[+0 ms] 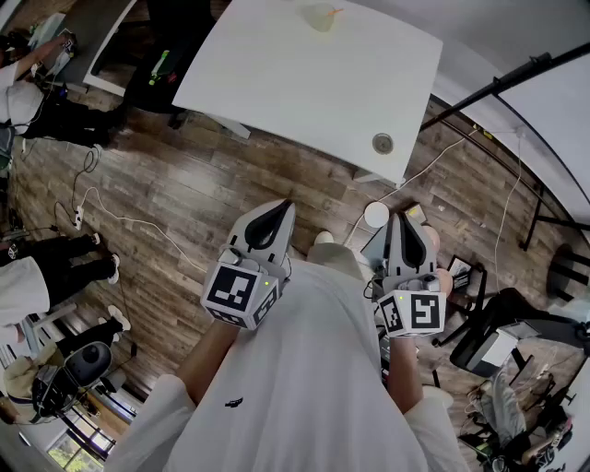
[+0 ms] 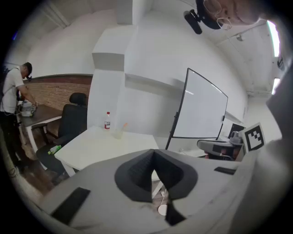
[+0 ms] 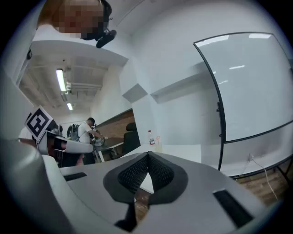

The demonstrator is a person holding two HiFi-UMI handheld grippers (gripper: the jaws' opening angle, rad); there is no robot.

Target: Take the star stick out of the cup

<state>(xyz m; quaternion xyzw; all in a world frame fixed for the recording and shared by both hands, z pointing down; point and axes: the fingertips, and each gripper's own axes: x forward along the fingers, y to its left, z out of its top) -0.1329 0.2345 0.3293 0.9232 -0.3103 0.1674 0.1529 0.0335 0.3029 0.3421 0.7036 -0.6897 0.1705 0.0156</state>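
A clear cup (image 1: 321, 17) with an orange star stick (image 1: 334, 11) in it stands at the far edge of the white table (image 1: 304, 83). I hold both grippers close to my body, well short of the table. The left gripper (image 1: 284, 206) is shut with nothing in it, and so is the right gripper (image 1: 407, 216). In the left gripper view the cup (image 2: 118, 133) sits far ahead above the shut left gripper (image 2: 153, 153), next to a bottle (image 2: 107, 121). From the right gripper (image 3: 148, 155), the cup (image 3: 158, 146) and star stick (image 3: 158, 138) look small and distant.
Wooden floor with cables lies between me and the table. A round grommet (image 1: 383, 143) is set in the table's near corner. A black chair (image 1: 166, 64) stands at the table's left, a whiteboard (image 2: 201, 109) on a stand to the right. People stand at the far left (image 1: 28, 101).
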